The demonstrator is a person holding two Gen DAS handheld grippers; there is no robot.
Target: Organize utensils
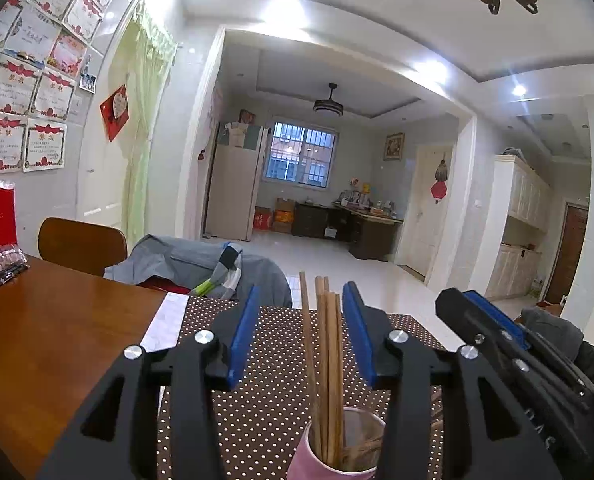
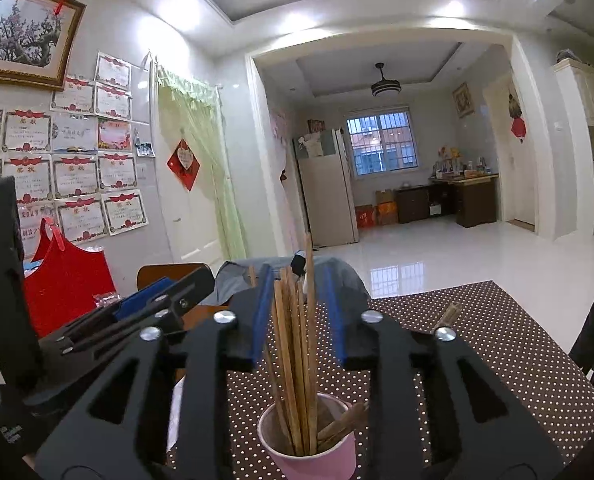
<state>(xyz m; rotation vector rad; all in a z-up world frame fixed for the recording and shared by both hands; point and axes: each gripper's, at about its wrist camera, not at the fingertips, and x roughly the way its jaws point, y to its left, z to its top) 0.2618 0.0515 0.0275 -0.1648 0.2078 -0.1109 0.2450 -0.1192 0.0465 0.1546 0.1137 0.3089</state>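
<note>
Big wooden counter [image 1: 57,340] w/ a brown polka-dot mat [image 2: 497,340] over its right part; a chair back [image 1: 81,244] and a heap of grey clothes [image 1: 185,260] sit at the far edge, a red bag [image 2: 65,280] far left.

Near edge of the mat: a pink cup [image 2: 317,456], upright, holding a bundle of wooden chopsticks [image 2: 293,360]. Long axis of most sticks runs nearly vertical, tips fanning a bit; a couple of shorter ones lean low to the right inside the cup. One more stick end [image 2: 449,314] pokes up right of the cup, partly hidden behind the right tool's frame.

Left tool [image 1: 301,332]: released, blue pads well apart, bundle standing between them w/o contact. Right tool [image 2: 297,312]: also released, narrower gap, sticks between pads but not pressed, as far as I can tell.

Both tools hover just near-side of the cup, pointing roughly level at the sticks' upper halves; right one looks a touch closer. Judgement: sticks seem deposited already; next move prob a straight pull back toward the near side so the pads don't snag the tips and tip the cup.
</note>
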